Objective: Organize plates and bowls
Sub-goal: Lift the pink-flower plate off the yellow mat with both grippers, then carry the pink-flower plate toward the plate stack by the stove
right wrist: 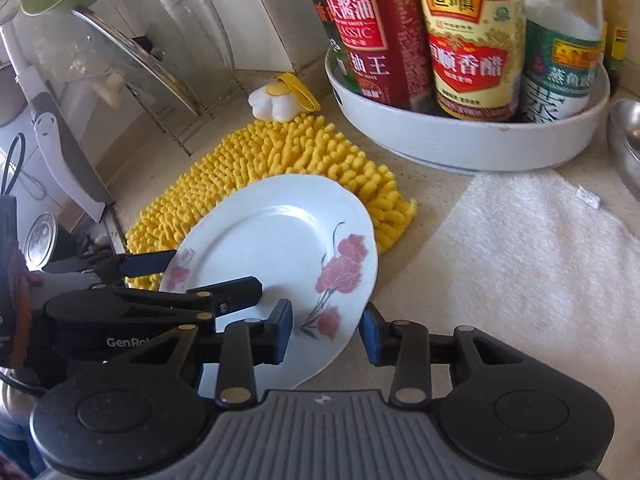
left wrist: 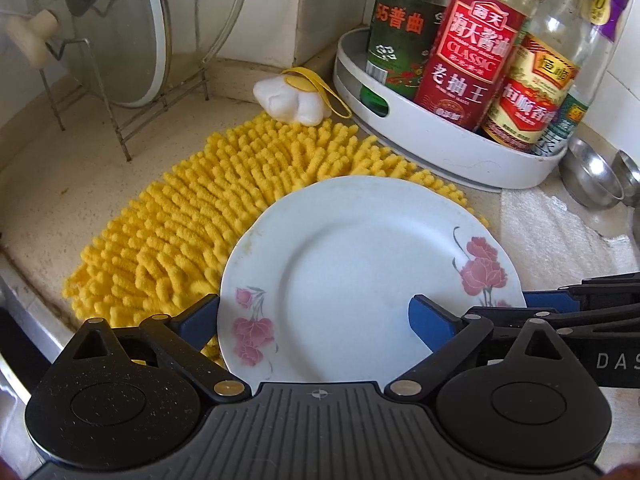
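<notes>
A white plate with pink flowers [left wrist: 360, 256] hangs tilted over the near edge of a yellow shaggy mat [left wrist: 192, 220]. My left gripper [left wrist: 316, 318] is shut on it: one blue pad is hidden under the plate's left rim, the other lies on its face. In the right wrist view, the plate [right wrist: 272, 240] has my left gripper [right wrist: 216, 274] on its left side. My right gripper [right wrist: 326, 334] straddles the near right rim, with one pad over the plate's face and the other just outside the edge. I see no firm press there.
A white round tray [left wrist: 440, 148] of sauce bottles stands at the back right, with steel bowls [left wrist: 592, 176] beside it. A white towel [right wrist: 520, 264] covers the counter on the right. A wire rack with glass lids [left wrist: 120, 40] stands back left, an egg-shaped sponge [left wrist: 292, 100] behind the mat.
</notes>
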